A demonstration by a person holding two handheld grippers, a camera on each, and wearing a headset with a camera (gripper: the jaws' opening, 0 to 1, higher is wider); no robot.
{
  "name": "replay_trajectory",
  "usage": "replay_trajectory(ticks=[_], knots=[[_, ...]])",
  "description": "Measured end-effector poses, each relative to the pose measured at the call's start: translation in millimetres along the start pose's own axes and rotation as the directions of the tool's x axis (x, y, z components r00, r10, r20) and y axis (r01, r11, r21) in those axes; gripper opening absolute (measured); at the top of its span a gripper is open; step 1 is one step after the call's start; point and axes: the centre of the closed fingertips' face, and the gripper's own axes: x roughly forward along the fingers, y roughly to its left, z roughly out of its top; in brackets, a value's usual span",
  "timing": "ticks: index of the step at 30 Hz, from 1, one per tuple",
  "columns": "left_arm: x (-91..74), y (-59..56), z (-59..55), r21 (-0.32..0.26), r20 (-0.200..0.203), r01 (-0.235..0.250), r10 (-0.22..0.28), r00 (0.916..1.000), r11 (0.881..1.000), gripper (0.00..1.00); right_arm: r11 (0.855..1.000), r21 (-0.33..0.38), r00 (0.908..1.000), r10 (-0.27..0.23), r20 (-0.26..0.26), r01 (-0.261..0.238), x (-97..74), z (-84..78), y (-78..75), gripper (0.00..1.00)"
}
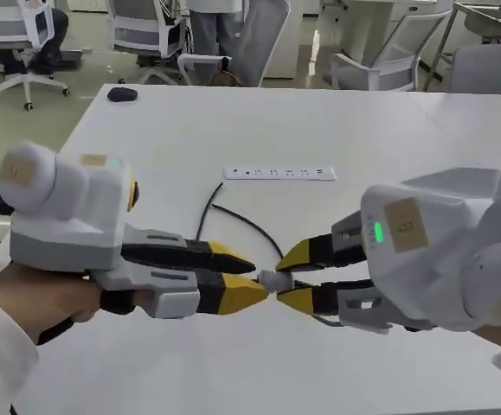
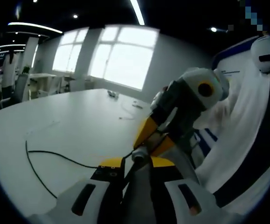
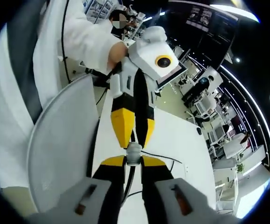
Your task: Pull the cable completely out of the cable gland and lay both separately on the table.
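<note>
A small grey-white cable gland (image 1: 273, 282) hangs just above the white table (image 1: 362, 138), between the two grippers' yellow tips. A thin black cable (image 1: 241, 220) runs from it back across the table. My right gripper (image 1: 281, 278) comes from the right and is shut on the gland (image 3: 134, 151); a short stretch of cable runs back between its jaws. My left gripper (image 1: 260, 277) comes from the left, tip to tip with it, jaws nearly together on the cable right at the gland (image 2: 138, 155). In the left gripper view the cable (image 2: 55, 156) trails left over the tabletop.
A white power strip (image 1: 280, 173) lies behind the grippers at mid-table. A dark mouse (image 1: 122, 94) sits at the far left corner. Office chairs (image 1: 146, 35) and a standing person are beyond the far edge. Bare tabletop lies around the grippers.
</note>
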Motion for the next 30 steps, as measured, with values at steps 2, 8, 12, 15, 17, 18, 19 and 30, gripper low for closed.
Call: replay_trajectory(ticks=[2, 8, 12, 15, 17, 18, 19, 30], knots=[[1.6, -2.5, 0.4, -0.008, 0.007, 0.016, -0.016, 0.9998, 1.000, 0.18, 1.000, -0.003, 1.0000, 0.000, 0.004, 0.000, 0.3, 1.2, -1.4, 0.10], [-0.2, -2.9, 4.1, -0.030, 0.061, 0.042, -0.041, 0.9973, 0.999, 0.16, 1.000, -0.012, 0.9996, 0.003, 0.029, -0.003, 0.6, 4.9, -1.7, 0.11], [-2.3, -3.6, -0.8, -0.074, 0.064, 0.072, -0.067, 0.9957, 0.995, 0.16, 0.996, 0.052, 0.9913, 0.065, 0.114, -0.071, 3.9, 8.0, 3.9, 0.12], [-5.4, -2.6, -1.9, -0.083, 0.089, 0.070, -0.063, 0.9941, 0.994, 0.15, 0.977, 0.174, 0.9784, 0.090, 0.186, -0.122, 0.0, 5.4, 0.8, 0.13], [-8.5, -3.9, -0.4, -0.053, 0.103, 0.073, -0.067, 0.9924, 0.996, 0.15, 0.947, 0.282, 0.9539, 0.066, 0.293, -0.152, -4.9, 13.0, -6.3, 0.16], [-11.1, -5.6, 1.0, -0.022, 0.113, 0.076, -0.073, 0.9909, 0.997, 0.15, 0.894, 0.382, 0.9232, 0.081, 0.376, -0.234, -10.2, 17.9, -5.6, 0.18], [-12.4, -6.2, 1.7, -0.003, 0.116, 0.074, -0.073, 0.9906, 0.997, 0.15, 0.855, 0.435, 0.9035, 0.084, 0.420, -0.282, -13.5, 20.1, -5.9, 0.19], [-18.1, -16.2, 15.0, 0.080, 0.164, 0.086, -0.098, 0.9815, 0.993, 0.15, 0.639, 0.586, 0.7746, 0.025, 0.632, -0.499, -19.0, 25.4, -7.1, 0.18]])
